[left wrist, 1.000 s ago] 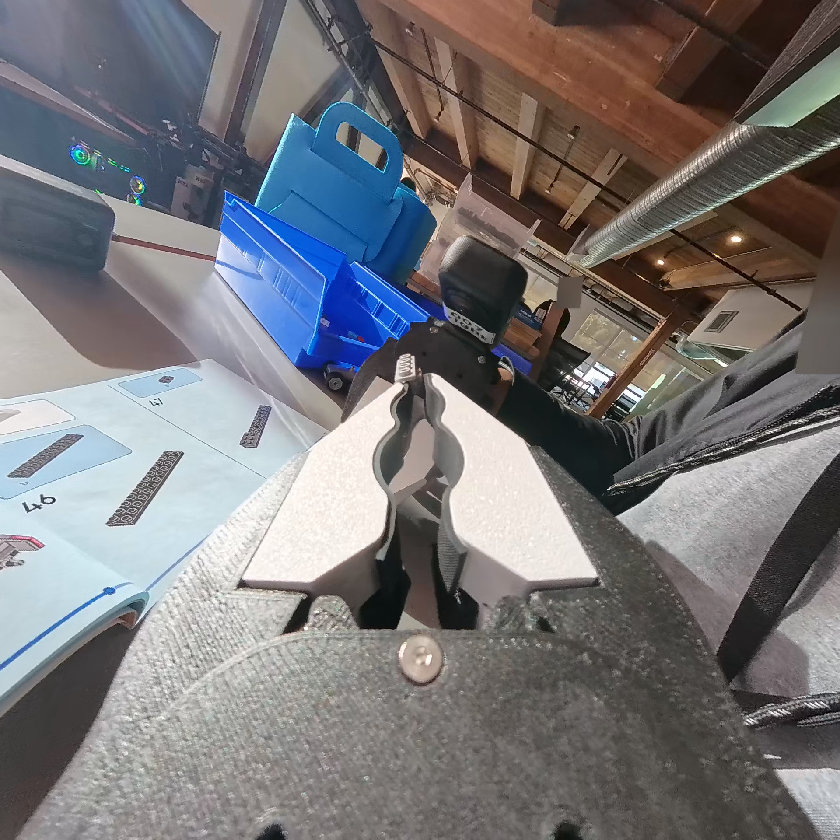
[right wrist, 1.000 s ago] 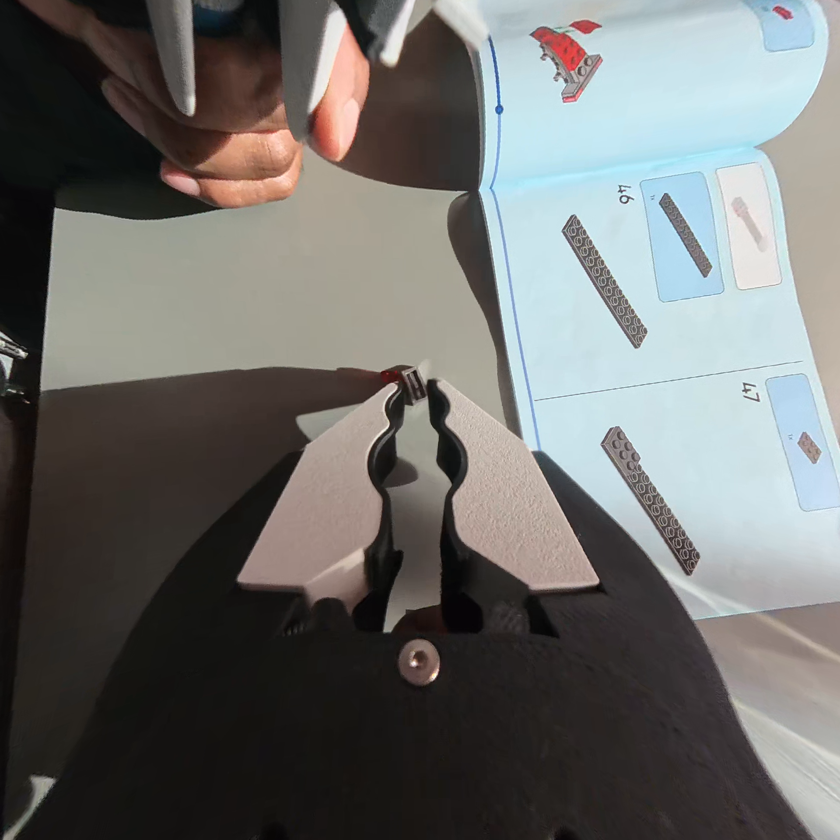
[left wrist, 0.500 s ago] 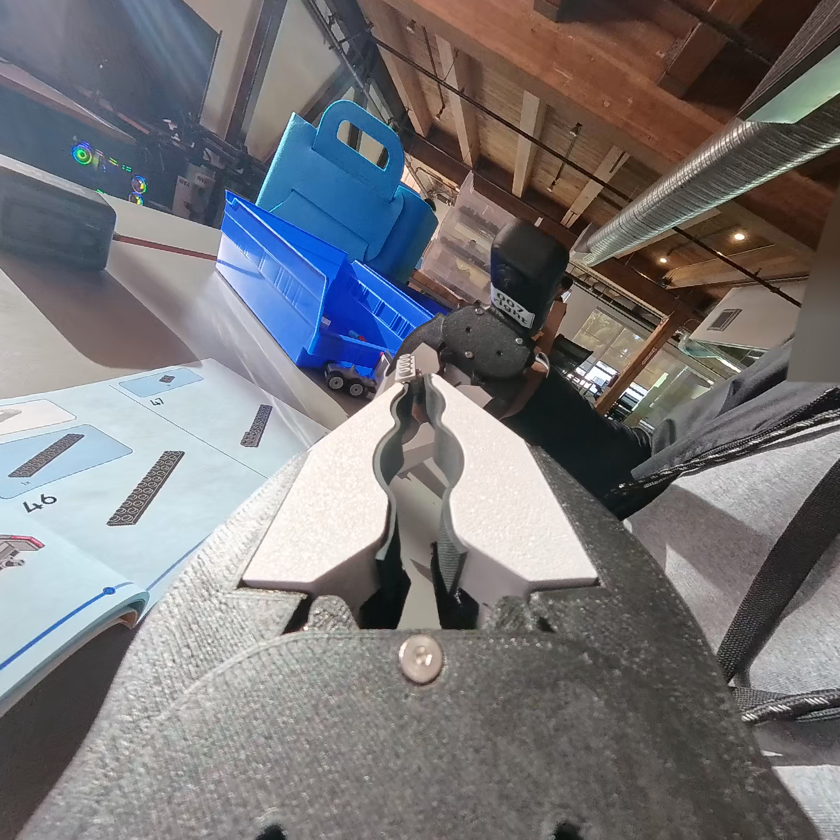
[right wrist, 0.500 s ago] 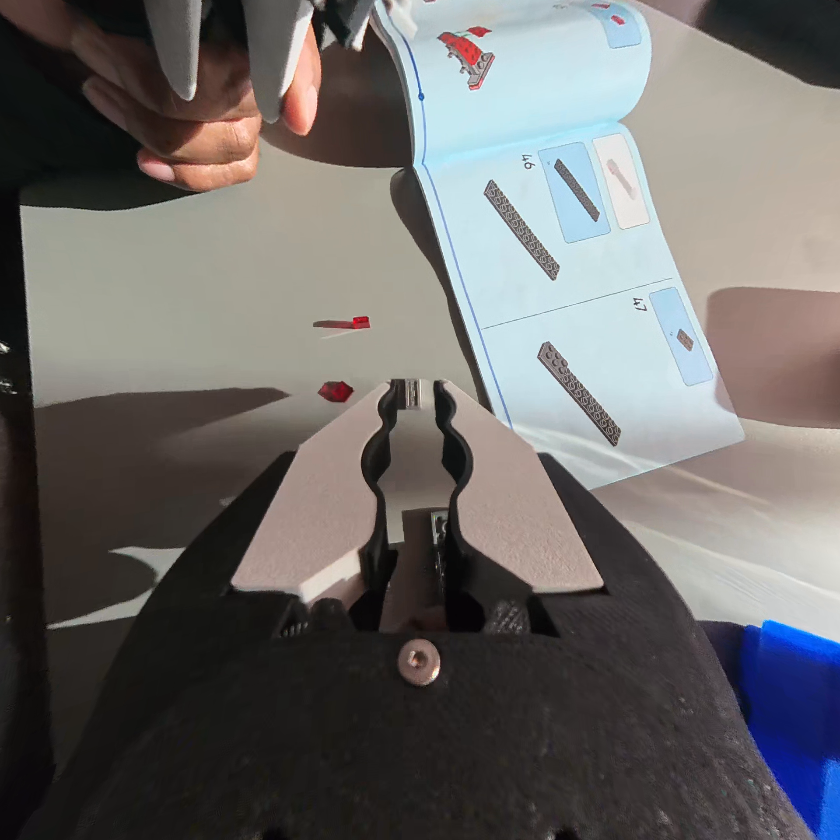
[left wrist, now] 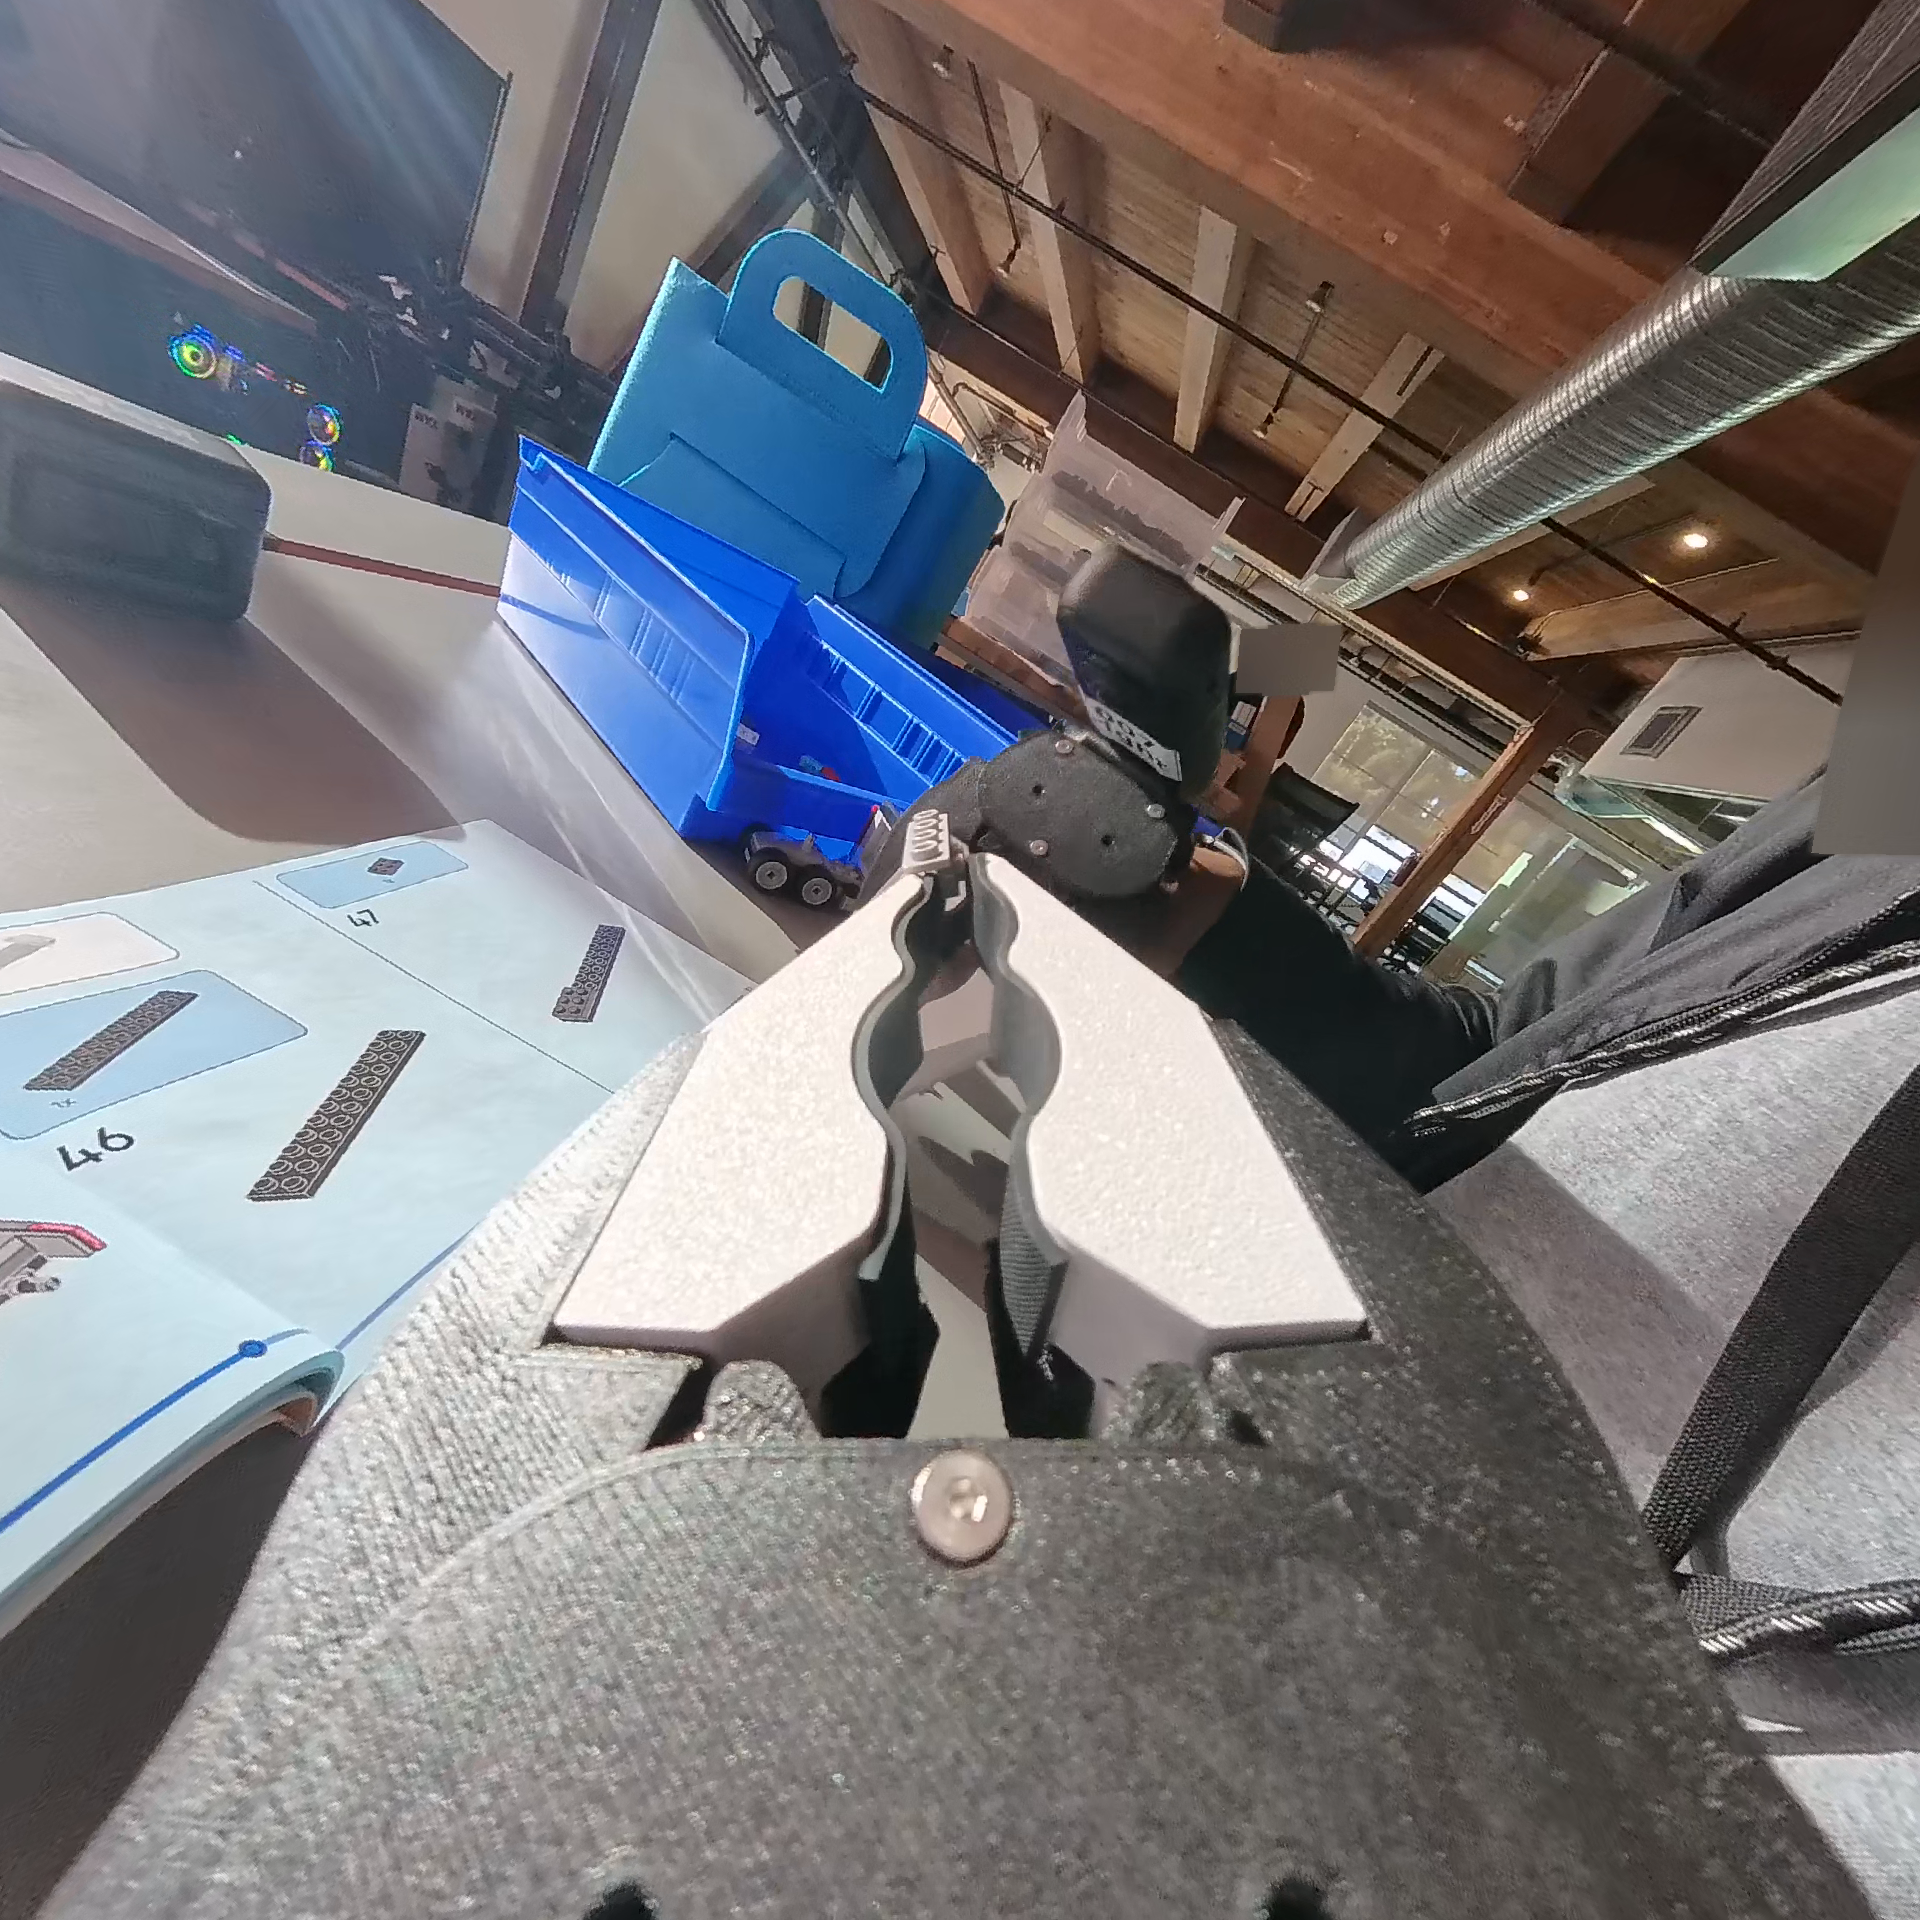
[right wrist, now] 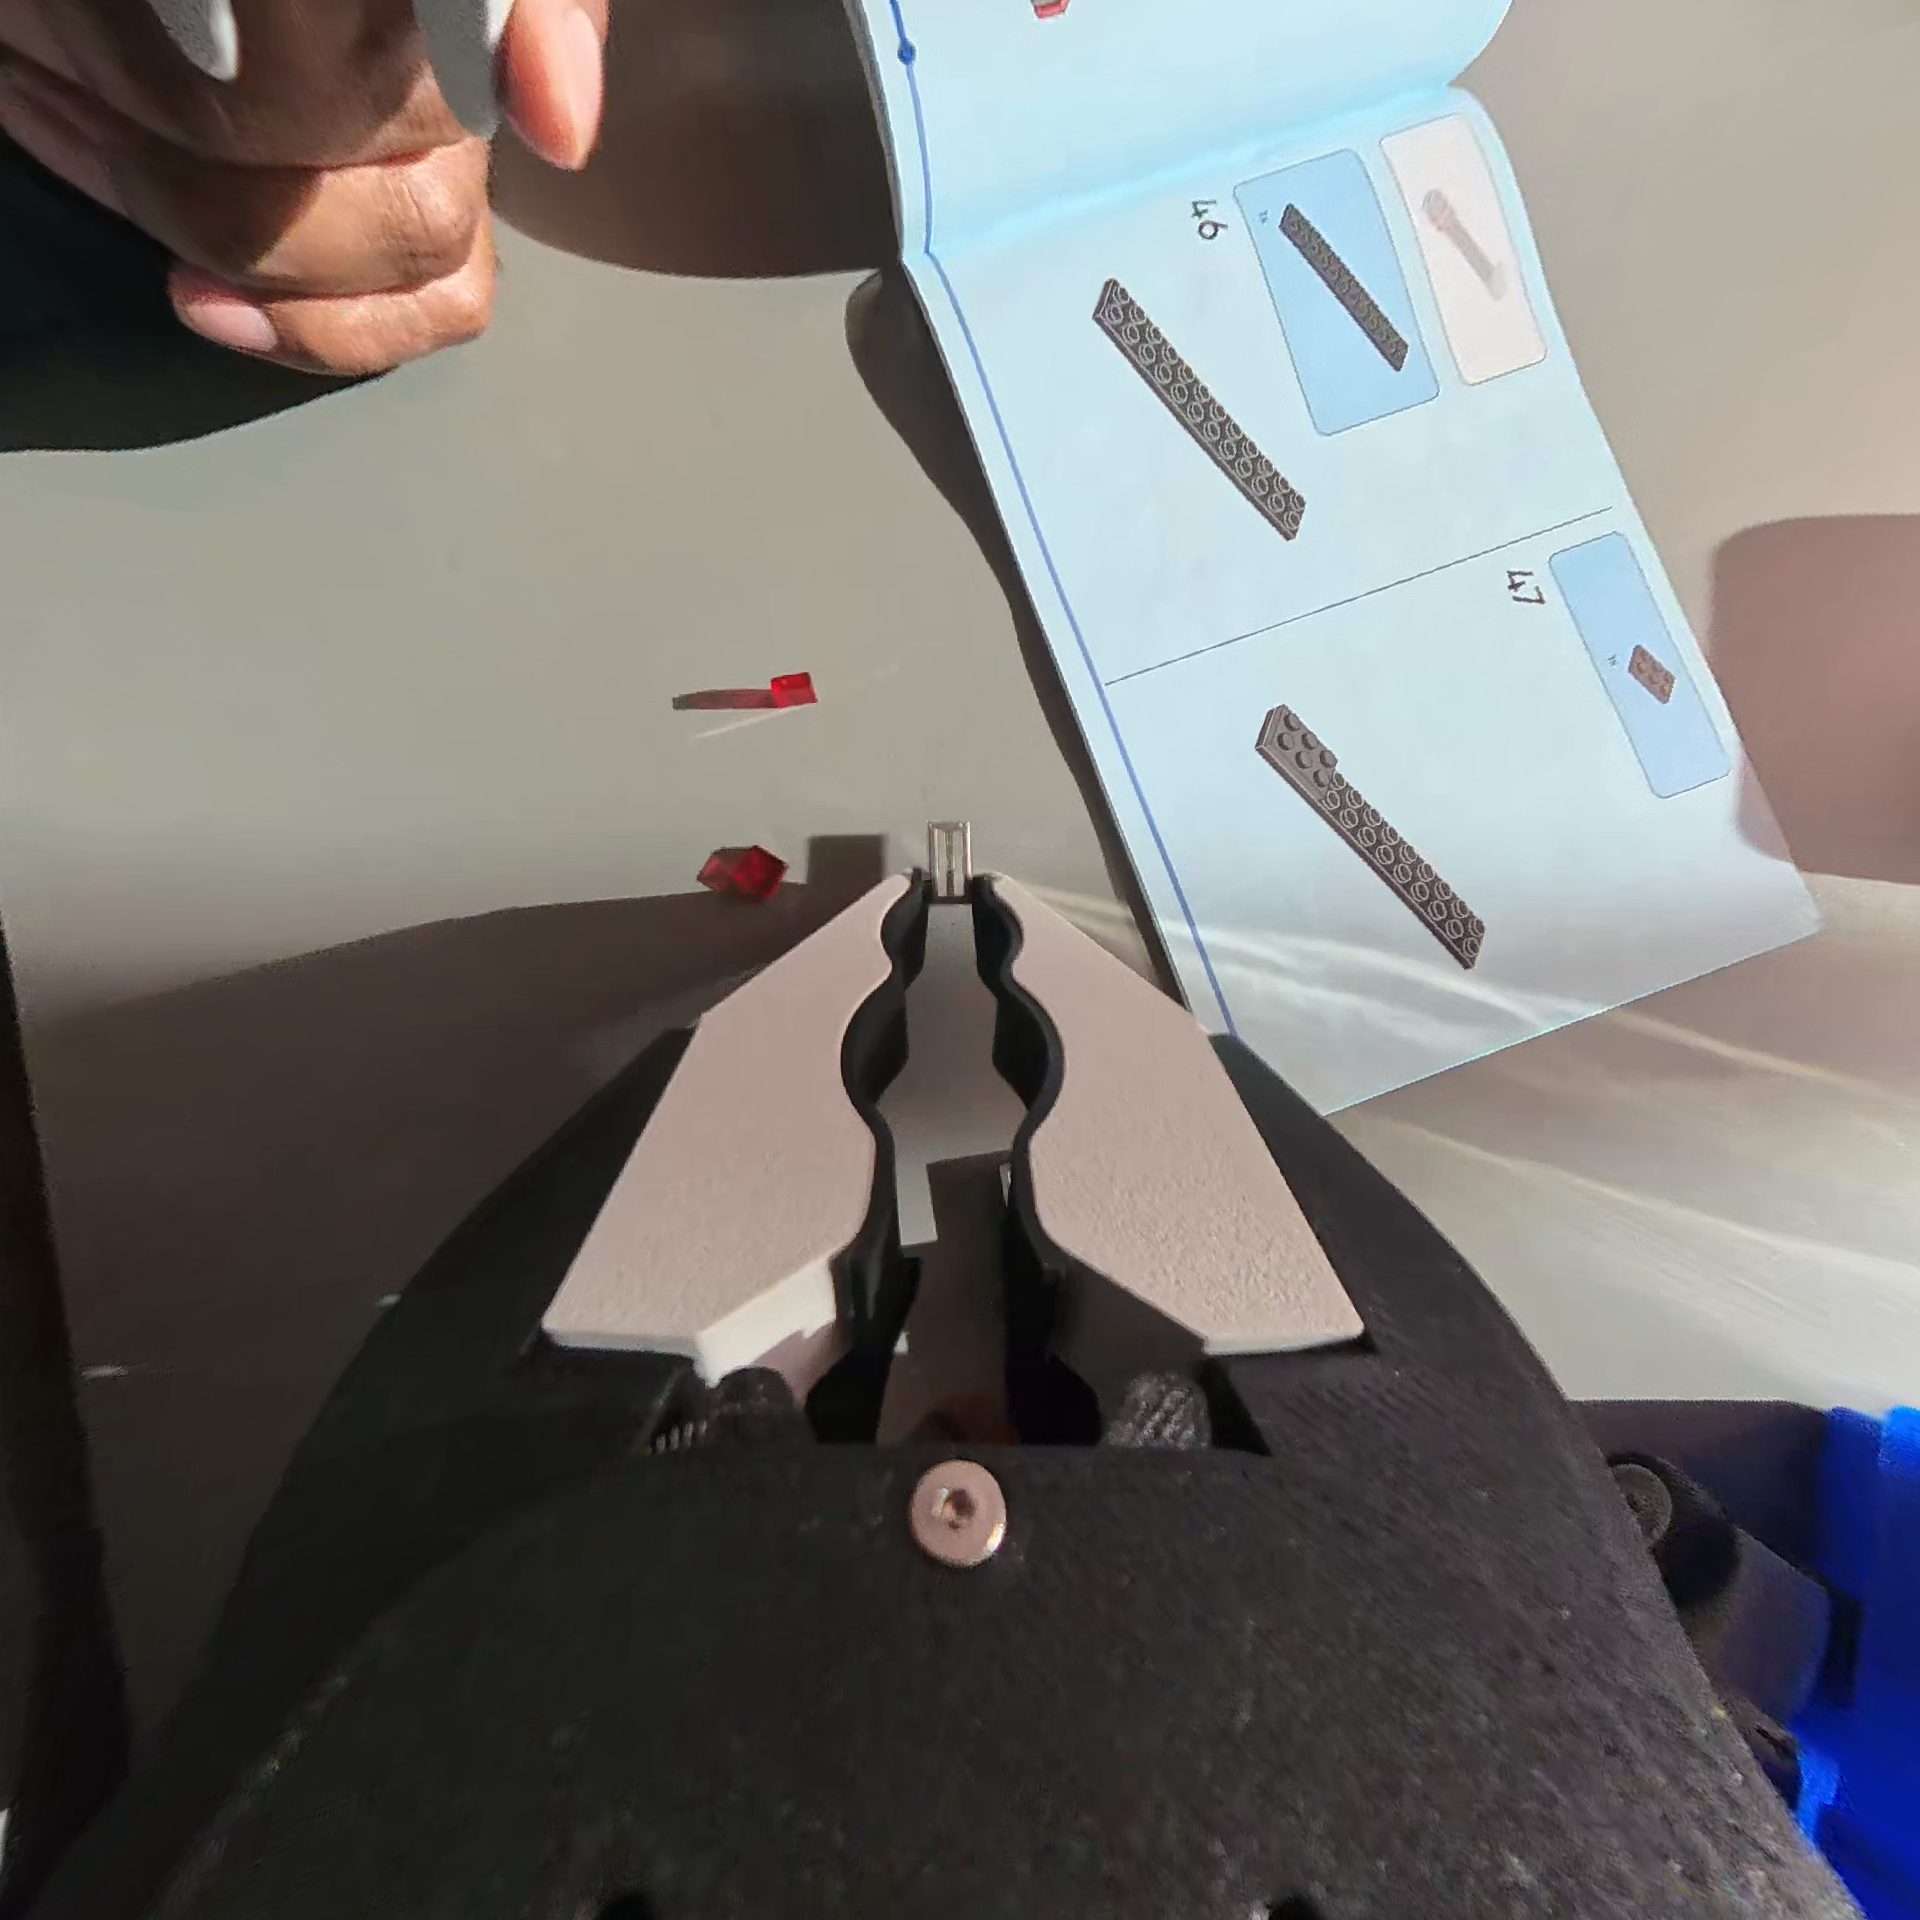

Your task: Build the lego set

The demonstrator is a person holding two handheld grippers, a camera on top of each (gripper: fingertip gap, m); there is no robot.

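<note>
Fingers (right wrist: 1023,940) of the right gripper (right wrist: 948,883) were pinched on a small grey piece (right wrist: 948,857) by its end only. Those of the left gripper (left wrist: 943,883) were likewise closed on a studded grey piece (left wrist: 928,844). Either piece could be twisted loose when pressed together and dropped onto the desk (right wrist: 416,623).

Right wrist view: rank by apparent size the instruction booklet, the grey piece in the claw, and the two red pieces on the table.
1. Instruction booklet, by far the largest.
2. Nearer red piece and farther red piece: look alike; camera distance differs, so no ranking.
3. Grey piece in the right claw: similar to the reds and partly hidden, so unsure.
</note>
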